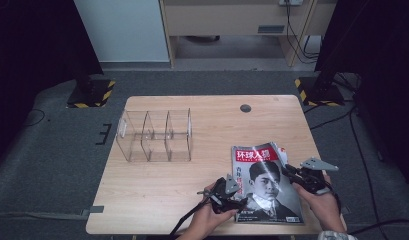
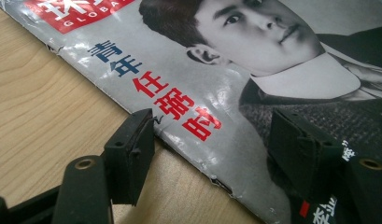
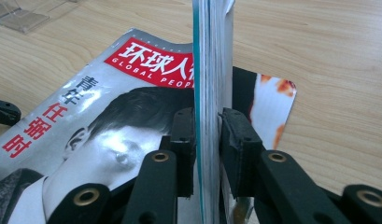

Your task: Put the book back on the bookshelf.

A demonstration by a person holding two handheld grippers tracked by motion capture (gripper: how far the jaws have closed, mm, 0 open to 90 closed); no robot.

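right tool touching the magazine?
Touching. In the right gripper view, the right tool has both jaws pressed against the magazine edge, pages clamped between them with no gap.

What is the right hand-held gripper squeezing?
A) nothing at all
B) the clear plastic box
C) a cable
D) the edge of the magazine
D: in the right gripper view the right hand-held gripper has both jaws pressed against the lifted edge of the magazine, while the clear plastic box stands apart on the table.
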